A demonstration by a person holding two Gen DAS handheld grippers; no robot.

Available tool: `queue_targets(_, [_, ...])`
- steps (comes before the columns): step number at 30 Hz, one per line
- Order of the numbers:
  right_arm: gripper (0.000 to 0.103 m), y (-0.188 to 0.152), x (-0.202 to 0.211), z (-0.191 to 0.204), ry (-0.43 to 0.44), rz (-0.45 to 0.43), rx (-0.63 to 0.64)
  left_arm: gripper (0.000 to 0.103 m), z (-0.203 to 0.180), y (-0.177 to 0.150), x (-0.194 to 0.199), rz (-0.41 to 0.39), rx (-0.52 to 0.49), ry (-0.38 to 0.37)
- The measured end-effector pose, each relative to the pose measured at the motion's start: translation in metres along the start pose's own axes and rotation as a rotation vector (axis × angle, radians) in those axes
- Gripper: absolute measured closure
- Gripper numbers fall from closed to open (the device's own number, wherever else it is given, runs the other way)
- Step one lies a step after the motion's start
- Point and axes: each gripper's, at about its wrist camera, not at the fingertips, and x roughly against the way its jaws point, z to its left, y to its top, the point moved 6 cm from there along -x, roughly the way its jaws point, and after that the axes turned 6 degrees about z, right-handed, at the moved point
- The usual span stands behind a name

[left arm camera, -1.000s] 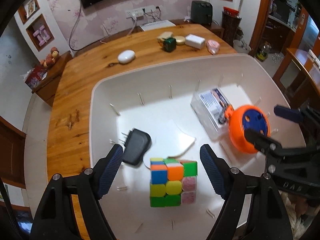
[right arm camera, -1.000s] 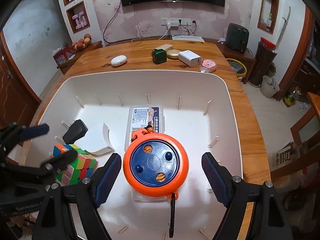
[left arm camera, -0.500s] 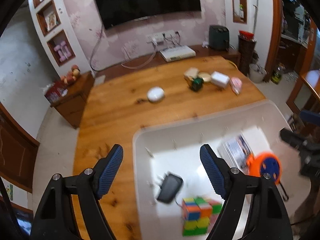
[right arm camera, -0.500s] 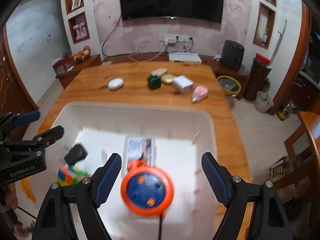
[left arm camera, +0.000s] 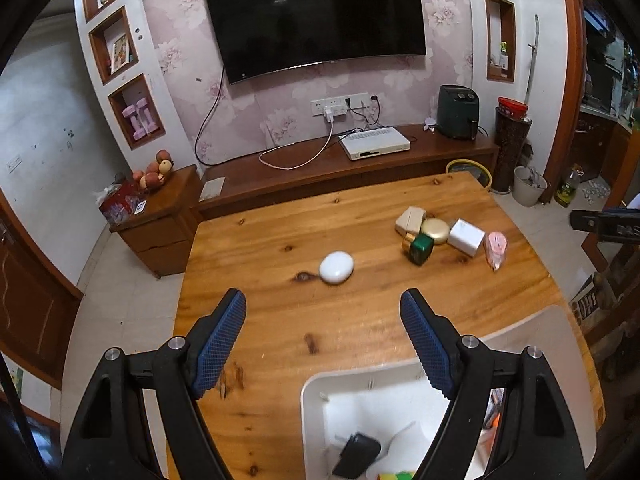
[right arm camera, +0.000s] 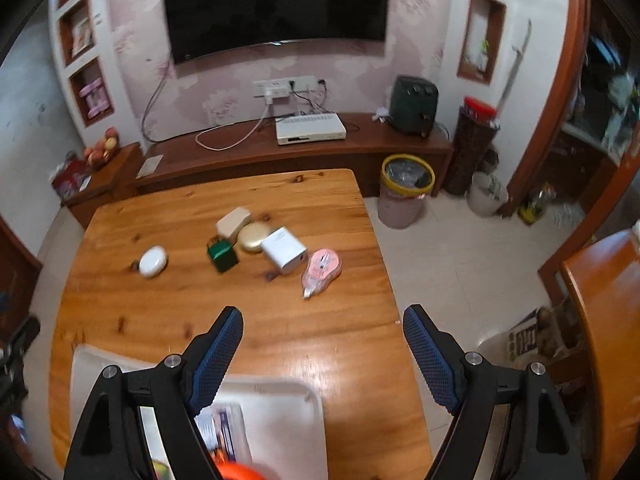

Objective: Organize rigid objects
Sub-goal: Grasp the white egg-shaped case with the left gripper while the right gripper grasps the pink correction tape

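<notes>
Mostly, bin (left arm camera: 316, 392) w/ charger (left arm camera: 357, 455) is cut off; both grippers (left arm camera: 323, 330) (right arm camera: 322, 344) released, empty.

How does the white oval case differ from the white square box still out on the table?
The white oval case is rounded and smooth, while the white square box has flat faces and sharp edges. The white oval case lies alone toward the table's left side; the white square box sits packed into a cluster beside the gold round tin and the pink tape dispenser. Both are white, rest on the wooden table, and lie outside the white bin.

Home living room (wall TV (left arm camera: 316, 20), wooden table (left arm camera: 360, 320)).
</notes>
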Motion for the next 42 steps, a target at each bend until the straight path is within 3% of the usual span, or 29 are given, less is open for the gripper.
queue_targets(5, [0.022,0.028,-0.041,-0.007,0.0,0.096,-0.064,0.02,0.0,0.028,-0.026,0.032,0.0,-0.018])
queue_targets(14, [0.032,0.049,-0.129,-0.009,0.02,0.262,-0.203,0.02,0.009,0.073,-0.115,0.202,0.085,-0.082])
queue_targets(16, [0.034,0.05,-0.146,-0.012,0.005,0.291,-0.225,0.02,0.01,0.073,-0.135,0.236,0.089,-0.085])
queue_targets(18, [0.042,0.05,-0.163,-0.016,0.001,0.321,-0.252,0.02,0.01,0.071,-0.159,0.282,0.081,-0.084])
queue_targets(22, [0.043,0.052,-0.183,-0.024,-0.007,0.351,-0.289,0.02,0.016,0.062,-0.203,0.36,0.077,-0.04])
queue_targets(26, [0.043,0.052,-0.195,-0.028,-0.01,0.376,-0.287,0.02,0.015,0.05,-0.23,0.441,0.097,-0.061])
queue_targets(35, [0.043,0.047,-0.219,-0.023,0.003,0.443,-0.277,0.02,0.001,0.038,-0.249,0.509,0.106,-0.059])
queue_targets(42, [0.043,0.033,-0.23,-0.007,-0.022,0.494,-0.228,0.02,-0.014,0.033,-0.253,0.514,0.022,-0.034])
